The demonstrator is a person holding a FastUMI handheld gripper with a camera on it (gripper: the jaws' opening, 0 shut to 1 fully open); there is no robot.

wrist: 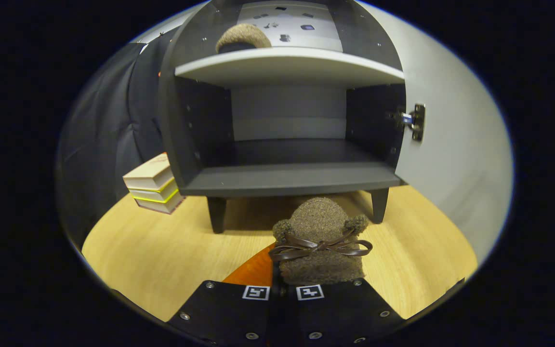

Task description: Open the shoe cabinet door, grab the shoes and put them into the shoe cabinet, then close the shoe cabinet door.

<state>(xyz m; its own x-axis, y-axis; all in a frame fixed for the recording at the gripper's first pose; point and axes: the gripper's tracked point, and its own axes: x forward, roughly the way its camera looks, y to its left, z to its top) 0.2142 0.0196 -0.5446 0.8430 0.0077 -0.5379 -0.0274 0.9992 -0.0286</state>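
I have the brown fuzzy slipper with the dark leather bow (320, 246) caught in my gripper (284, 289), its heel end pinched between the two fingers, which stand almost together with only the slipper's edge in the narrow slot between them. The toe points away from me toward the cabinet, and the bow lies across the top just ahead of the fingers. The slipper seems to hang a little above the light wooden tabletop (162, 250) rather than rest on it, though I cannot be sure from this angle. An orange-red surface (253, 272) shows beneath the slipper's left side, just beyond my left finger; I cannot tell what it is.

Straight ahead stands the dark grey shoe cabinet on short legs (191, 144), with its white door (446, 144) swung open to the right on a metal hinge (415, 121). The lower compartment is open to me, with a pale back panel and a dark floor board. A white shelf (289, 65) divides it from the upper compartment, and on that shelf, toward its left, sits a second brown fuzzy slipper (244, 37), of which I see the rounded top.

To the left of the cabinet, near its front left leg, a small stack of books with cream and yellow-edged covers (152, 185) lies on the tabletop. Behind them hangs the black cloth wall (109, 120).
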